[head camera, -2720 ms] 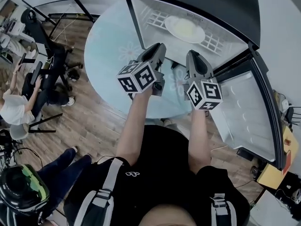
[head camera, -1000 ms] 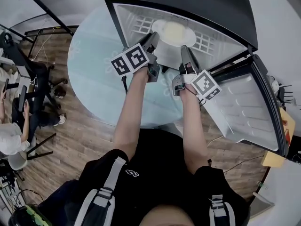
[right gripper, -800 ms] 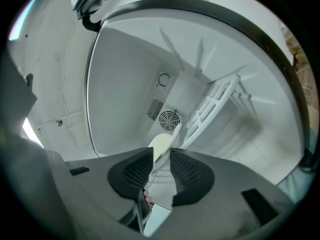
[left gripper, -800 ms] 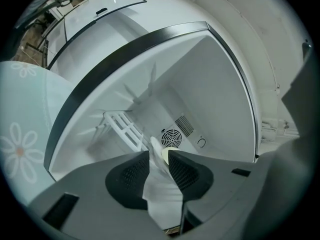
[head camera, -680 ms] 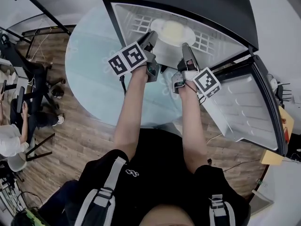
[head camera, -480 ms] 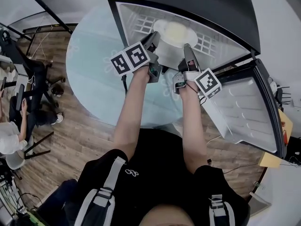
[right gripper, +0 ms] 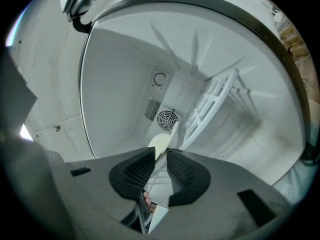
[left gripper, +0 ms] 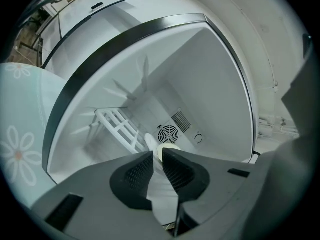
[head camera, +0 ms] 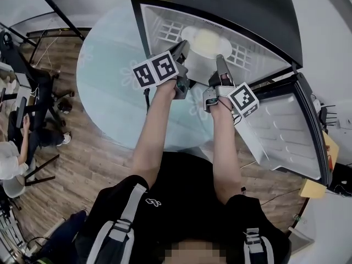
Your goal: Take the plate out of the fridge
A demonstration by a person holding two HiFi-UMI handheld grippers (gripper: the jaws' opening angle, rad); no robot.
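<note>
We have the left hand-held gripper (head camera: pixel 184 44) (left gripper: pixel 157 156) closing its jaws right now, with the plate (head camera: pixel 208 39) (left gripper: pixel 167 148) rim between the pads. The right hand-held gripper (head camera: pixel 220 59) (right gripper: pixel 161 154) is narrow, nipped onto the rim on its own side. The plate lies between the two hand-held grippers, on the wire shelf (head camera: pixel 170 31) (left gripper: pixel 117 126) inside the fridge (head camera: pixel 231 4). Room is tight: the fridge walls flank both hand-held grippers, and the back wall's round vent (left gripper: pixel 167 133) sits just beyond the jaws. The open door (head camera: pixel 286 131) hangs off to the right hand-held gripper's outer side. Behind the hand-held grippers the round bench (head camera: pixel 110 81) is bare glass. Both bare forearms stretch forward, side by side, into the fridge mouth.
</note>
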